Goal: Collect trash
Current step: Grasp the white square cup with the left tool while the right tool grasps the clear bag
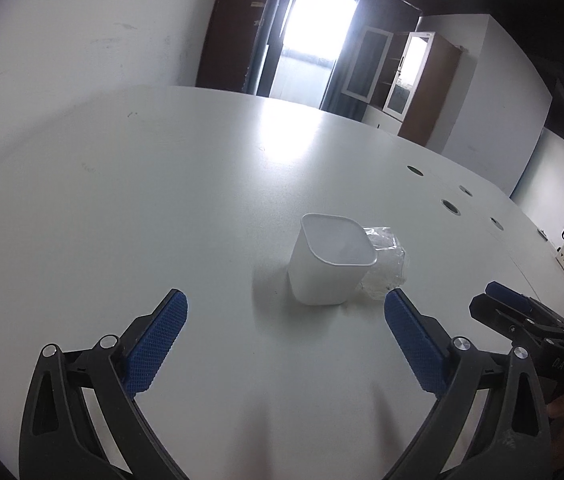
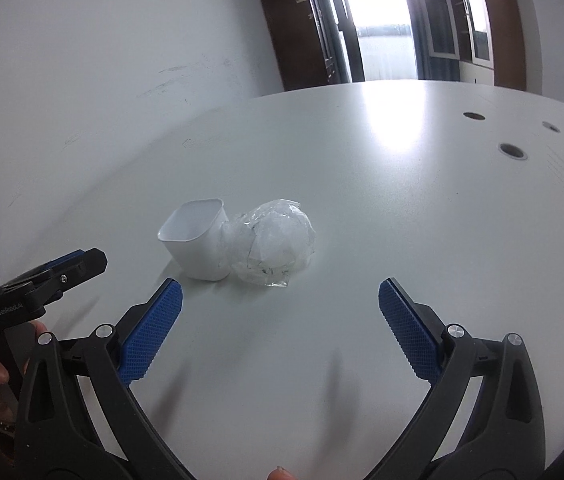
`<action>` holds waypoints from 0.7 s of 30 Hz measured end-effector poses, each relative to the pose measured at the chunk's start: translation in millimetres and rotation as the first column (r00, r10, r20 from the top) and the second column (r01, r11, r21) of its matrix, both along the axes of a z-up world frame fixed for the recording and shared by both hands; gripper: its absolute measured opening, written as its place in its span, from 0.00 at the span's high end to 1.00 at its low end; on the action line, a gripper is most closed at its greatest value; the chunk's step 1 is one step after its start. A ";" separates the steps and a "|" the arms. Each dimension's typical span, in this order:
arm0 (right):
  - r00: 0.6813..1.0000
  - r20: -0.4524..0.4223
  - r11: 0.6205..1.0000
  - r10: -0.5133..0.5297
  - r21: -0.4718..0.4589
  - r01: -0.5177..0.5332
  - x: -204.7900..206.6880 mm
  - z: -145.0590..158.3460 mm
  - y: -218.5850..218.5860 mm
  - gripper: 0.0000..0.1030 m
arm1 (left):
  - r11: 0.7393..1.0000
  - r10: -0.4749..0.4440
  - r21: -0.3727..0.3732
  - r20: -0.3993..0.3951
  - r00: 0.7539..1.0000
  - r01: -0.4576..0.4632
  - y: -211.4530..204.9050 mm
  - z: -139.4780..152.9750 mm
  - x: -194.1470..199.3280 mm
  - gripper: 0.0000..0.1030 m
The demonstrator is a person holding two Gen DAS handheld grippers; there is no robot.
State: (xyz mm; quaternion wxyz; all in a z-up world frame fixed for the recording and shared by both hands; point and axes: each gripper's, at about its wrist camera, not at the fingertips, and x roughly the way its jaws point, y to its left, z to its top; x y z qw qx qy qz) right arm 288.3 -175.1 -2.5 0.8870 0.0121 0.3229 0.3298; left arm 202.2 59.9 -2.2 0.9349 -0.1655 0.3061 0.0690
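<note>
Your left gripper (image 1: 285, 312) and your right gripper (image 2: 280, 300) both have wide, empty fingers. The white cup (image 1: 329, 264) stands upright on the table (image 1: 142, 208), the crumpled plastic wrap (image 2: 272, 246) touching it at three o'clock.

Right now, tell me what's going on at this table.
A person holds a two-finger gripper in each hand over a white table. Both the left gripper and the right gripper have their jaws wide open and empty. Ahead of them stands an upright white plastic cup, with a crumpled clear plastic wrapper lying right against it. Neither piece is being held, so the trash is not yet collected.
</note>
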 end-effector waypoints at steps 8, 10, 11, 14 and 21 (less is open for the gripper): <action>0.999 -0.047 1.000 0.024 -0.015 -0.025 45.7 -3.7 21.3 0.09 | 0.999 0.044 -0.024 -0.018 0.999 -0.044 22.0 -4.7 30.0 0.07; 0.998 -0.058 1.000 0.026 -0.013 -0.027 56.8 -3.5 27.7 0.09 | 0.995 0.048 -0.089 0.000 0.999 -0.048 30.8 -5.3 33.9 0.07; 0.997 -0.064 0.999 0.033 -0.014 -0.034 60.9 -4.2 30.6 0.09 | 0.994 0.037 -0.104 -0.004 0.999 -0.038 32.1 -6.0 36.8 0.07; 0.996 -0.065 0.998 0.055 -0.035 -0.058 70.4 -7.3 42.1 0.09 | 0.995 -0.003 -0.100 -0.025 1.000 0.001 29.2 -8.8 51.9 0.08; 0.993 -0.083 0.996 0.088 -0.017 -0.090 89.6 -6.6 52.3 0.09 | 0.970 -0.090 -0.226 0.002 0.996 0.089 37.5 -12.1 78.7 0.19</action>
